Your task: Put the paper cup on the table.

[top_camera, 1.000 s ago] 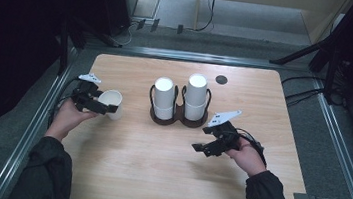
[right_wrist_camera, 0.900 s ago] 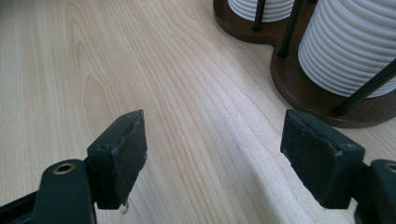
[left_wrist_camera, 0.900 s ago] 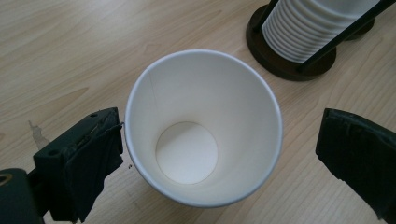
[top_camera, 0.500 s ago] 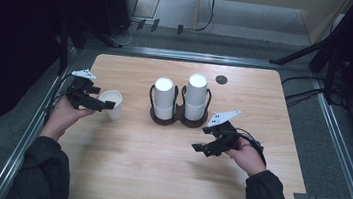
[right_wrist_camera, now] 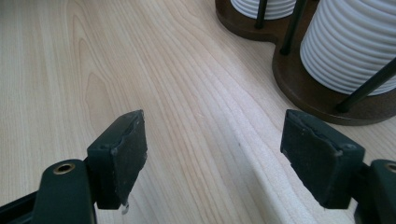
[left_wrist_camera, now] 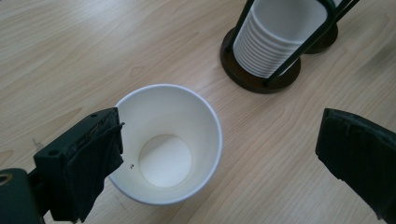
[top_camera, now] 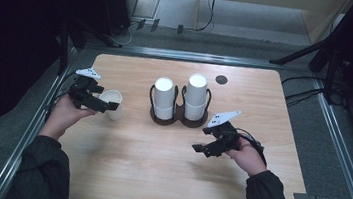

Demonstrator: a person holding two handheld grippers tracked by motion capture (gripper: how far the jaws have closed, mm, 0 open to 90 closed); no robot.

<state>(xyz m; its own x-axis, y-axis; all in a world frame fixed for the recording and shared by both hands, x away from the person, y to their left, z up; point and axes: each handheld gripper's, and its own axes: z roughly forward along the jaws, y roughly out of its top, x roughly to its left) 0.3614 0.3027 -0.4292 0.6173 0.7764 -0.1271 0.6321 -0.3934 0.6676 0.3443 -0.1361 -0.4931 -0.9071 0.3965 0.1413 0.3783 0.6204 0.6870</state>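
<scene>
Cup (left_wrist_camera: 168,144) upright on table left of holder (top_camera: 178,116), out of stacks — left gripper (left_wrist_camera: 219,149) jaws spread around it, released; right gripper (right_wrist_camera: 215,158) jaws wide, empty, idle nr holder front.

You are working at a pale wooden table (top_camera: 165,179) with rounded corners, its grain running lengthwise. A single white paper cup (top_camera: 112,103) stands upright near its left edge. At the centre sits a dark double cup holder (top_camera: 177,117), carrying two stacks of white cups. A small dark round disc (top_camera: 221,79) lies near the far edge.
</scene>
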